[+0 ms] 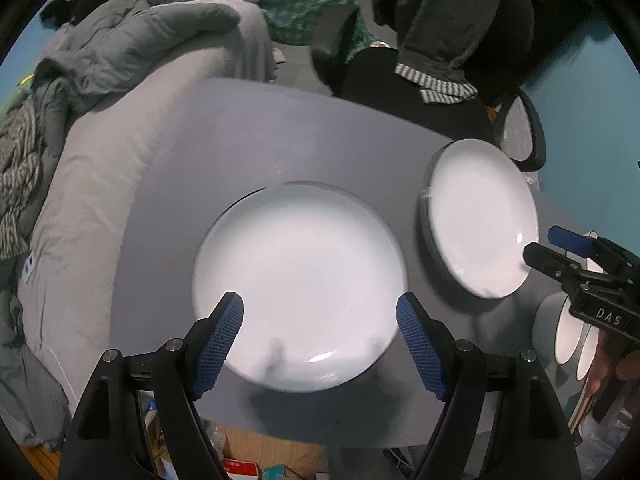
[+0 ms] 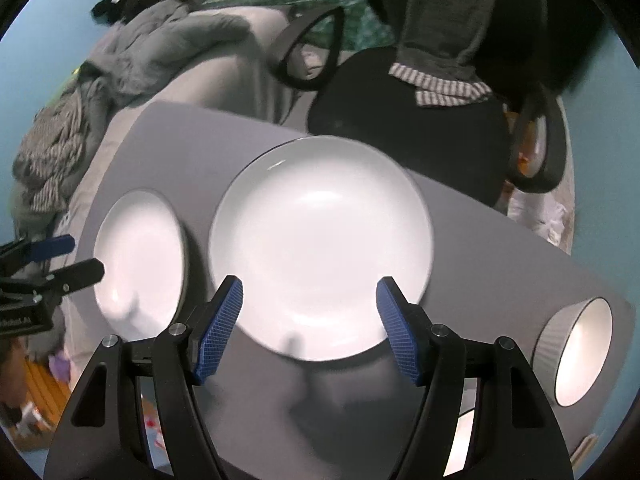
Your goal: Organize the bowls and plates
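**Two open grippers poised over two white plates**

Taking the grey table [image 1: 280, 128] as the landmark and reading from its left side: the left plate [image 1: 298, 284] lies flat on the table's left half, near the front edge. The left gripper [image 1: 320, 320] hangs above that plate's near rim with its blue pads [image 1: 220, 340] spread wide, holding nothing; the spread probably suits a rim grasp.

Towards the table's middle and right sits the right plate [image 2: 320, 248], also flat, just beside the first without visibly touching it. In the left wrist view a dark edge shows beneath it, so it may rest on another plate, though this cannot be settled. The right gripper [image 2: 310, 320] hovers over its near rim, fingers likewise parted and empty.

At the table's right front corner stand ribbed grey bowls [image 2: 576, 352], white inside; how many is unclear.

Each tool fronts its own plate, which suggests stacking is about to start. Glazed rims would likely slip in a shallow pinch.
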Motion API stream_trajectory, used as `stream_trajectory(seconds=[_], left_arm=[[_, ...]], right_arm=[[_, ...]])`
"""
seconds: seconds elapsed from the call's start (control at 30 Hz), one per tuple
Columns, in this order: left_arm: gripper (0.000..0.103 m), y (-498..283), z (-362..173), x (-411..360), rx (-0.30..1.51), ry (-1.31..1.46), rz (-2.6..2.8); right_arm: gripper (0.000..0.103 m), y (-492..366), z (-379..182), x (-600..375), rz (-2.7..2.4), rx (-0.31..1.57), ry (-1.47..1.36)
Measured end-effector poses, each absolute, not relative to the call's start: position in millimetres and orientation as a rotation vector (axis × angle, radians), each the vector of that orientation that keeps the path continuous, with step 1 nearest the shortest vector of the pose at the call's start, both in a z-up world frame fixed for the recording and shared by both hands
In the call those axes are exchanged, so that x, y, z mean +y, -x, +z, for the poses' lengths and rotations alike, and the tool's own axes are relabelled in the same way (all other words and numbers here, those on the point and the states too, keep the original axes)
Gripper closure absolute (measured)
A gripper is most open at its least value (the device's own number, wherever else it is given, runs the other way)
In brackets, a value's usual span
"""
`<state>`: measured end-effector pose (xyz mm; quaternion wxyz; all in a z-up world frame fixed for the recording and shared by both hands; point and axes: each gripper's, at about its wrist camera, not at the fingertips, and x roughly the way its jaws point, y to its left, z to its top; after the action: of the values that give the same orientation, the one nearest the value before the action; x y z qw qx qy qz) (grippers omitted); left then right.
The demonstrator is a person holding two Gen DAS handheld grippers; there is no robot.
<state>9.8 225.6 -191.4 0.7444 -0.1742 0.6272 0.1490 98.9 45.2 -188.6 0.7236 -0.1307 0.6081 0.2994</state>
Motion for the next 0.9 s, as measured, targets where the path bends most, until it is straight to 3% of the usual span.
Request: stream_trajectory(seconds=[0.43, 0.9], left_arm=[[0.023, 74, -198, 269, 1.338, 0.478, 0.505], [0.023, 78, -240, 300, 1.372, 0.559, 0.512]], right_arm=[[0.034, -65, -202, 108, 0.838, 1.393, 0.392], [0.034, -100, -237, 188, 0.949, 1.445, 0.461]])
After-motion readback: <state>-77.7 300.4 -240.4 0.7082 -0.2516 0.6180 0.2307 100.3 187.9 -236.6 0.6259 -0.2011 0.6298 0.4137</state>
